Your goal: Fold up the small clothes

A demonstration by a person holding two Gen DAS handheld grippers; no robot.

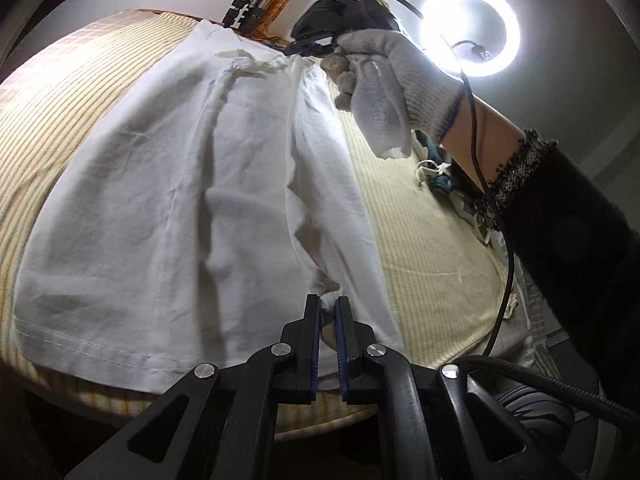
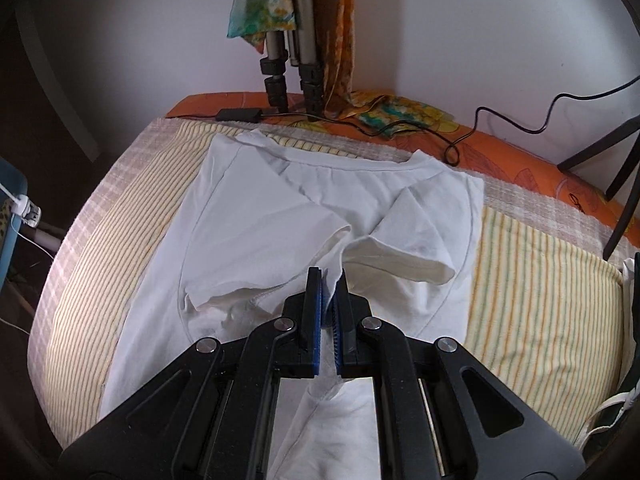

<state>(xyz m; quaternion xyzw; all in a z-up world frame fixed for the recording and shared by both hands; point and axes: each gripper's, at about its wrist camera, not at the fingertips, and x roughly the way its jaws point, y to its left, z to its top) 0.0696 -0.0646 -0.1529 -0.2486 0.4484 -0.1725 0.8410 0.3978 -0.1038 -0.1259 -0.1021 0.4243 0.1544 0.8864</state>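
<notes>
While it lies spread across the striped cloth [image 2: 532,280], the white T-shirt [image 2: 256,216] has both sleeves folded in over its chest, the neckline toward twelve o'clock in the right wrist view. The right gripper [image 2: 327,280] sits at six o'clock of that view, its jaws drawn nearly together with a thin ridge of the shirt's fabric pinched between the blue pads [image 2: 318,300]. In the left wrist view the left gripper [image 1: 329,308] is likewise narrowed to a slim gap, clamped on a bunched fold of the T-shirt [image 1: 180,200] near its hem edge, with the fabric rising from the pads. At one o'clock of that view a hand [image 1: 400,68] in a white knit glove grips the handle of the other tool, whose black body touches the shirt's far edge. A ring light [image 1: 472,28] glows at one o'clock behind it. Beyond the shirt, at twelve o'clock in the right wrist view, stand tripod legs [image 2: 292,64] draped with a patterned scarf [image 2: 264,12] on an orange sheet [image 2: 520,148], where a black cable [image 2: 460,140] trails.
</notes>
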